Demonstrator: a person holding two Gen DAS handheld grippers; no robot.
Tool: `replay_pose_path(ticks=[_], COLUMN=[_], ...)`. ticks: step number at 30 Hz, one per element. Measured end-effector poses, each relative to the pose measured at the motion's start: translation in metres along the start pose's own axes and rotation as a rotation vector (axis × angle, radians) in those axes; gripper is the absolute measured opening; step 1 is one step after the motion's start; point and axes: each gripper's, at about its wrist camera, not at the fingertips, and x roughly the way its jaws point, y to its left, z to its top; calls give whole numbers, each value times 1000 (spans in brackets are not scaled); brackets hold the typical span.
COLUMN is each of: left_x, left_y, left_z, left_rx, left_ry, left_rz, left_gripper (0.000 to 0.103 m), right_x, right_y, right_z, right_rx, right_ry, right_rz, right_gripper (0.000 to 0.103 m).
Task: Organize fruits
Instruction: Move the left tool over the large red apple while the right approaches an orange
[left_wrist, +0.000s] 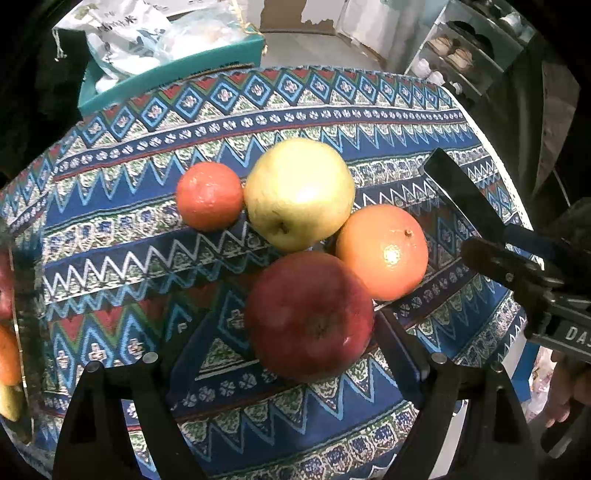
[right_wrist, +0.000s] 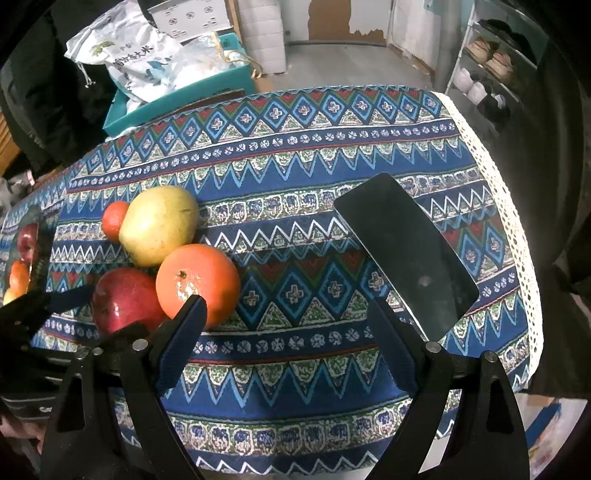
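Observation:
Several fruits sit bunched on the patterned tablecloth (left_wrist: 110, 258): a red apple (left_wrist: 308, 315), a large orange (left_wrist: 382, 253), a yellow-green apple (left_wrist: 299, 194) and a small tangerine (left_wrist: 209, 195). My left gripper (left_wrist: 284, 354) is open, its fingers either side of the red apple. My right gripper (right_wrist: 288, 332) is open and empty, its left finger (right_wrist: 184, 332) just in front of the orange (right_wrist: 197, 284). The red apple (right_wrist: 123, 299), yellow-green apple (right_wrist: 159, 225) and tangerine (right_wrist: 114, 218) show at the left of the right wrist view.
A flat black rectangular tray (right_wrist: 406, 251) lies on the cloth at the right, near the lace edge. A teal box (right_wrist: 177, 99) with white bags stands behind the table. A shoe rack (right_wrist: 491, 62) stands at the back right.

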Motion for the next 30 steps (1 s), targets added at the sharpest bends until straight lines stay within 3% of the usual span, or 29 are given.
replay_pose_path(ticks=[5, 9, 15, 30], left_x=[6, 9, 2, -19], left_y=[3, 3, 5, 56], left_z=[0, -1, -5, -4], left_rx=[-31, -33, -18, -79], left_ry=[11, 13, 0, -30], left_rz=[-34, -76, -20, 71], left_gripper=[86, 76, 75, 75], right_x=[1, 2, 3, 39], right_y=[3, 4, 10, 46], right_z=[1, 1, 3, 9], right_rx=[-6, -8, -22, -90], right_ry=[0, -1, -3, 53], right_rz=[3, 4, 22, 146], right_gripper=[89, 89, 89, 89])
